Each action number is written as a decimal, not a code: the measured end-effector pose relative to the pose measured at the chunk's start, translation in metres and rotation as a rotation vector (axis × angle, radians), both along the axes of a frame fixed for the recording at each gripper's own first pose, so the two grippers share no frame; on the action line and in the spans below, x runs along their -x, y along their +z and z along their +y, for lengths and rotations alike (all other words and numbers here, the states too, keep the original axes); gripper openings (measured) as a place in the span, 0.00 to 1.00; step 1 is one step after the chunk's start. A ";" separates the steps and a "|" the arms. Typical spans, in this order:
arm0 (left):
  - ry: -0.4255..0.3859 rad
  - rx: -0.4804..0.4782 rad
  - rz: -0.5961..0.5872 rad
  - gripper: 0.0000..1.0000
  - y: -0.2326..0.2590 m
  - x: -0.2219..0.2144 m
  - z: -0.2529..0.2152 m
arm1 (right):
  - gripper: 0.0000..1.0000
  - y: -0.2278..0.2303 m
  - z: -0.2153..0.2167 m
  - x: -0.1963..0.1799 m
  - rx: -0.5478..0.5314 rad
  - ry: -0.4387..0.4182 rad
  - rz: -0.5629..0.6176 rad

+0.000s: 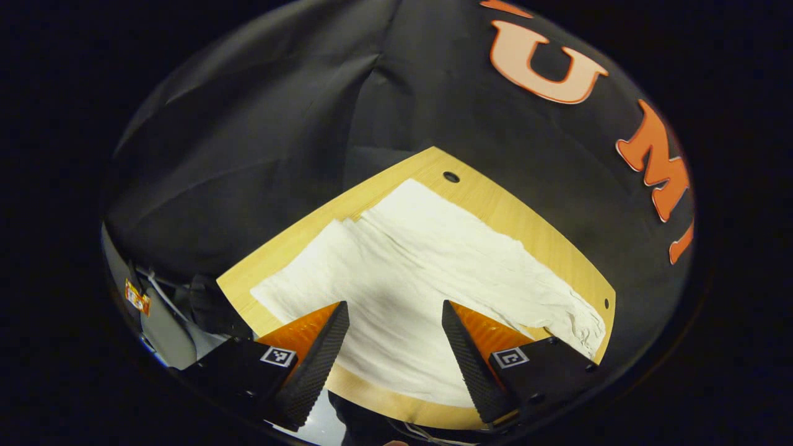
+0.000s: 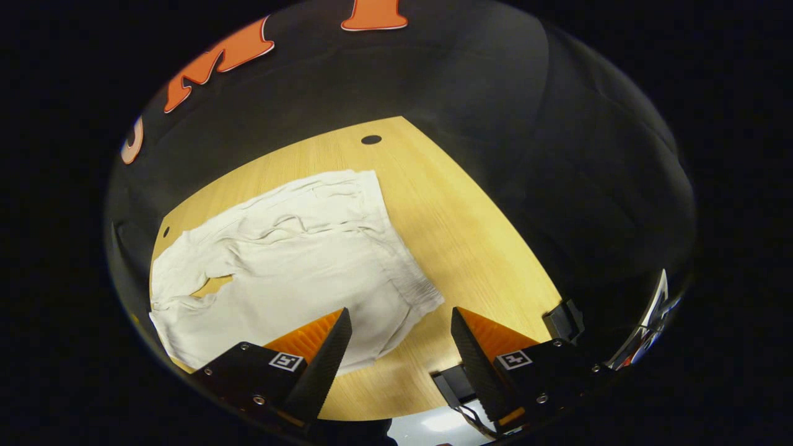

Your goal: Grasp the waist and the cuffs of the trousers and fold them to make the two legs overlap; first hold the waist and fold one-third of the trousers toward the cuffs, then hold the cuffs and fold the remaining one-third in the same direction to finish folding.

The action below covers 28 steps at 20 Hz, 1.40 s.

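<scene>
- trousers (image 1: 427, 279) lie flat, spread across the wooden bench (image 1: 495, 198), so waist and cuffs are reachable
- left gripper (image 1: 395, 353) hovers over the cloth, fingers released, holding nothing
- right gripper (image 2: 401, 356) above the waist edge (image 2: 403, 266), fingers spread, empty, likely lining up the grasp

trousers (image 1: 427, 291) spread flat on table (image 1: 526, 217), covering most of it | left gripper (image 1: 395, 347) above their near edge, fingers apart | right gripper (image 2: 401, 356) above the waist (image 2: 403, 266) end, fingers apart, bare table to its right | booth wall behind the table's far edge
</scene>
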<state>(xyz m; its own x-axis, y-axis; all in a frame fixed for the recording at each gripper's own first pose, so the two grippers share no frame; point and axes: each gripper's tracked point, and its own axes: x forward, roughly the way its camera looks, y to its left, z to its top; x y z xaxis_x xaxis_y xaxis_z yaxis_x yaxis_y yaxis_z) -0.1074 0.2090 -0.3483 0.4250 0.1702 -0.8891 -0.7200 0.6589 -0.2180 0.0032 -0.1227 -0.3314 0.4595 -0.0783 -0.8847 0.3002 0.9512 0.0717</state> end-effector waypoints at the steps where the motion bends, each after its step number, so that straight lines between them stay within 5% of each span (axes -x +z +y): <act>1: 0.030 0.038 0.026 0.99 -0.009 0.009 0.006 | 0.97 -0.005 0.001 0.001 -0.013 -0.010 0.017; 15: 0.380 0.317 0.223 0.96 -0.103 0.115 0.113 | 0.94 -0.043 -0.012 0.002 -0.094 -0.200 0.190; 22: 0.419 0.366 0.231 0.99 -0.126 0.110 0.120 | 0.94 -0.056 -0.018 0.004 -0.074 -0.228 0.217; 28: 0.434 0.377 0.195 0.86 -0.130 0.089 0.127 | 0.94 -0.061 -0.021 0.003 -0.100 -0.268 0.216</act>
<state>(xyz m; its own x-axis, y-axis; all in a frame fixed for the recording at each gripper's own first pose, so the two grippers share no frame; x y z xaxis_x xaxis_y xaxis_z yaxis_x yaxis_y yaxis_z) -0.1962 0.3357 -0.4785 0.2105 -0.0503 -0.9763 -0.9558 0.1994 -0.2163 0.0000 -0.1440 -0.3928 0.2356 -0.0786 -0.9687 0.5567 0.8279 0.0682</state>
